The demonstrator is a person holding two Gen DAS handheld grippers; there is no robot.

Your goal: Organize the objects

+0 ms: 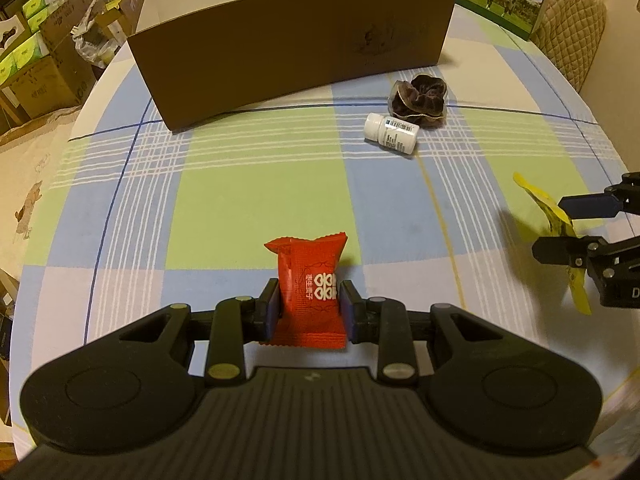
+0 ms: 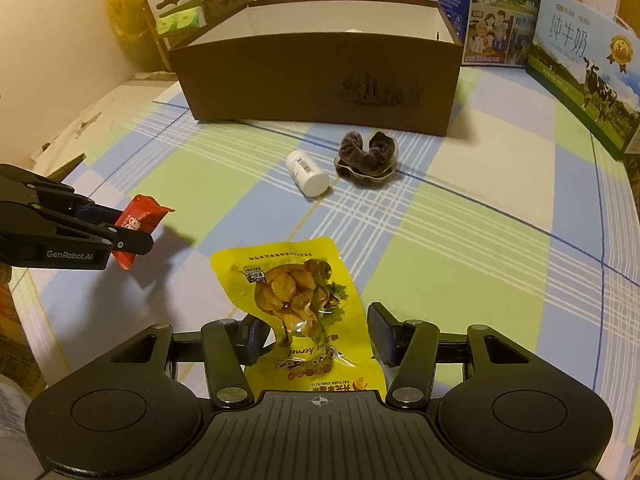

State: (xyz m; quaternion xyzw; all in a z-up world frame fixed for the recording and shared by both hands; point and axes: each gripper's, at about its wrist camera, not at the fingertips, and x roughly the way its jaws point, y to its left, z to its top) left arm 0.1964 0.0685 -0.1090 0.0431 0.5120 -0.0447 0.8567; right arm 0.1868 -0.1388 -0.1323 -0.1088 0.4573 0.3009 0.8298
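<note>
left gripper [image 1: 308, 310]: clamped on red snack packet [image 1: 310, 280], held above the table
right gripper [image 2: 316, 338]: jaws part-way in, yellow nut pouch [image 2: 298, 300] between them, lifted; left pad touches it, right pad looks clear, grip unsure
box [image 2: 320, 80]: open, brown, far side of checked tablecloth [image 2: 460, 240]
still loose: white bottle [image 2: 308, 172] lying down, touching dark scrunchie [image 2: 368, 156], near the box
handling: both packs light, crinkly, slick film; pinch the flat sealed edges, not the lumpy middle
</note>
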